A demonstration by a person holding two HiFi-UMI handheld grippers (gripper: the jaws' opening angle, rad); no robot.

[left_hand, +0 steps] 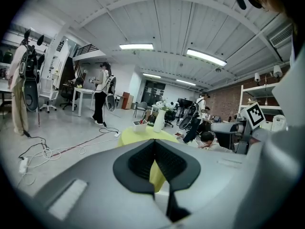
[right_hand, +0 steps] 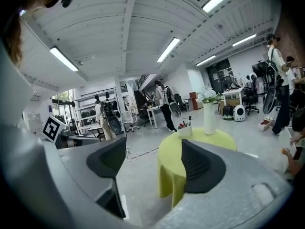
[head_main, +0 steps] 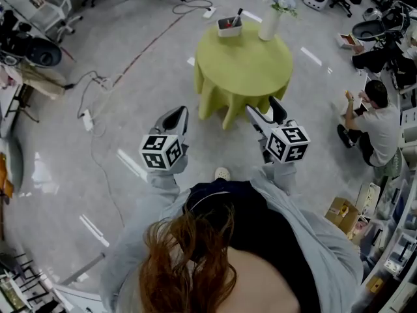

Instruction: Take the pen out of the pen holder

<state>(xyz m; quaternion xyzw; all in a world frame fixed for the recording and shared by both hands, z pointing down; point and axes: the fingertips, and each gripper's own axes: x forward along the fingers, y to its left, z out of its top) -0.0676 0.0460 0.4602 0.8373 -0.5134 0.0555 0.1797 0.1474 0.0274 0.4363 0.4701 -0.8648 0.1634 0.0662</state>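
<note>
A white pen holder [head_main: 229, 26] with pens [head_main: 236, 17] in it stands at the far edge of a round table under a yellow-green cloth [head_main: 244, 67], beside a white vase of flowers [head_main: 269, 22]. Both grippers hang in the air short of the table, well away from the holder. My left gripper [head_main: 174, 117] is shut and empty, its pads meeting. My right gripper [head_main: 266, 113] is open and empty. The left gripper view shows the holder [left_hand: 139, 125] far ahead past the gripper [left_hand: 154, 162]. In the right gripper view the holder [right_hand: 185, 130] and vase [right_hand: 209, 118] appear between the spread jaws of the gripper [right_hand: 152, 162].
A person [head_main: 378, 119] sits on the floor to the table's right. Cables and a power strip [head_main: 87, 119] lie on the floor at left. Cardboard boxes [head_main: 343, 212] and shelving stand at the right. Another person [left_hand: 101, 93] stands in the background.
</note>
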